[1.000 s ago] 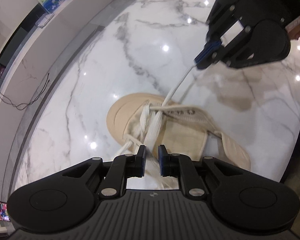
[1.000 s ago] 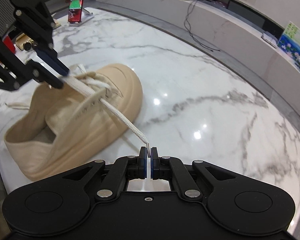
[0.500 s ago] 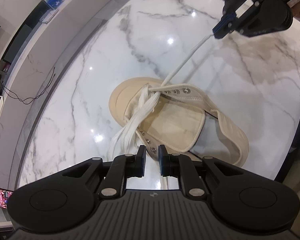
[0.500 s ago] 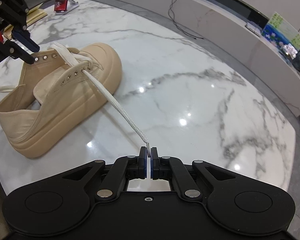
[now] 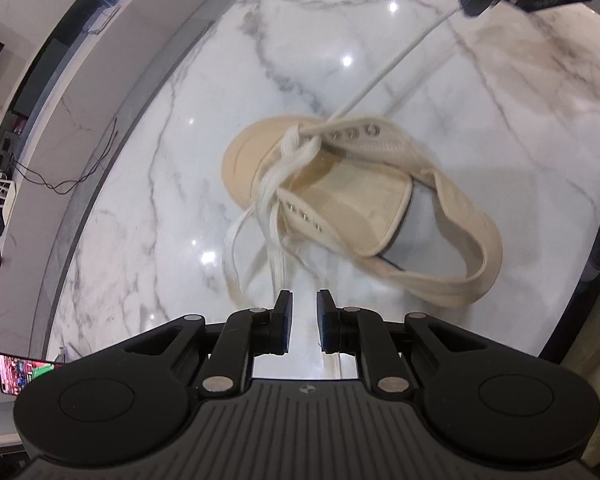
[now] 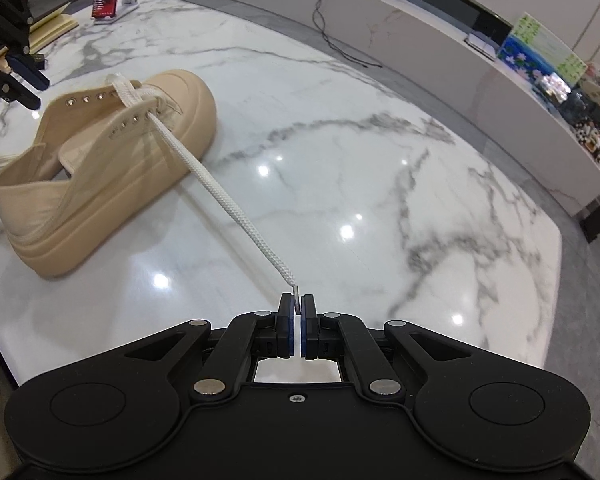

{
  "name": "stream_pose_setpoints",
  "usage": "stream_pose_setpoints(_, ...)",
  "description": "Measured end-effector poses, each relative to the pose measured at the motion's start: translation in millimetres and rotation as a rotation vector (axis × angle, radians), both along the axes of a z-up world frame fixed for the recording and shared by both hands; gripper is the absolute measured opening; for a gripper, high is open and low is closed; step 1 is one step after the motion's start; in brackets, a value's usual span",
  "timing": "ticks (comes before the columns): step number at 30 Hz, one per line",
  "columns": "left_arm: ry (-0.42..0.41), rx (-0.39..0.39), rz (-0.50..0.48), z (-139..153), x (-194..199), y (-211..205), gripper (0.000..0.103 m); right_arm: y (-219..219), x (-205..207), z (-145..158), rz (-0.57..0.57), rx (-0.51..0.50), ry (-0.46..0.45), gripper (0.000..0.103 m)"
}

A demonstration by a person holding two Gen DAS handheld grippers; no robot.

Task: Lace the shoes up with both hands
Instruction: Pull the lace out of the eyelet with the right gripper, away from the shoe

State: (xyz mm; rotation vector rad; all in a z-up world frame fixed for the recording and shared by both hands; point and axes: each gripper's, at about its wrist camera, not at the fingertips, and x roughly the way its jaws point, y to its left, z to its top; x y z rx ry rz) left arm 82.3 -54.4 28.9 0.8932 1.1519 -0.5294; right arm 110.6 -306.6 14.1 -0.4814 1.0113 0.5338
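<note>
Farther from the shoe (image 6: 100, 168), right claw (image 6: 297, 312) clamps lace tip (image 6: 296, 294); left claw (image 5: 303, 312) slightly apart.

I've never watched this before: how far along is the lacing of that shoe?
Early. The lace crosses only the eyelets nearest the toe of the beige shoe. The right gripper pinches its tip, pulling it taut. The left gripper holds nothing. Several upper eyelets are bare, and no bow is tied.

Ahead of the right fingers (image 6: 296, 310) a taut lace (image 6: 220, 196) runs slantwise to the shoe (image 6: 100, 184), barring the way leftward; the worktop (image 6: 380, 184) to their right lies bare. Loose lace loops (image 5: 256, 236) hang just before the left fingers (image 5: 303, 316), the shoe beyond.
</note>
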Motion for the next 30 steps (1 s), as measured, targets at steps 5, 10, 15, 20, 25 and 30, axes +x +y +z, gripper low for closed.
stream_pose_setpoints(5, 0.02, 0.012, -0.001, -10, -4, 2, 0.012, -21, -8, 0, -0.048, -0.027, -0.005, 0.002)
stream_pose_setpoints(10, 0.017, 0.007, 0.002, -11, -8, 3, 0.012, -43, -16, 4, -0.099, -0.051, -0.017, 0.002)
stream_pose_setpoints(15, 0.014, 0.004, 0.008, -13, -9, 2, 0.012, -60, -22, 6, -0.139, -0.08, -0.02, 0.002)
stream_pose_setpoints(20, 0.016, 0.004, 0.012, -13, -9, 3, 0.012, -73, -28, 7, -0.171, -0.11, -0.017, 0.002)
stream_pose_setpoints(25, 0.022, 0.008, 0.017, -14, -9, 7, 0.012, -90, -33, 6, -0.215, -0.144, -0.005, 0.002)
stream_pose_setpoints(30, 0.016, 0.002, 0.017, -11, -10, 10, 0.012, -107, -39, 0, -0.258, -0.202, 0.015, 0.002)
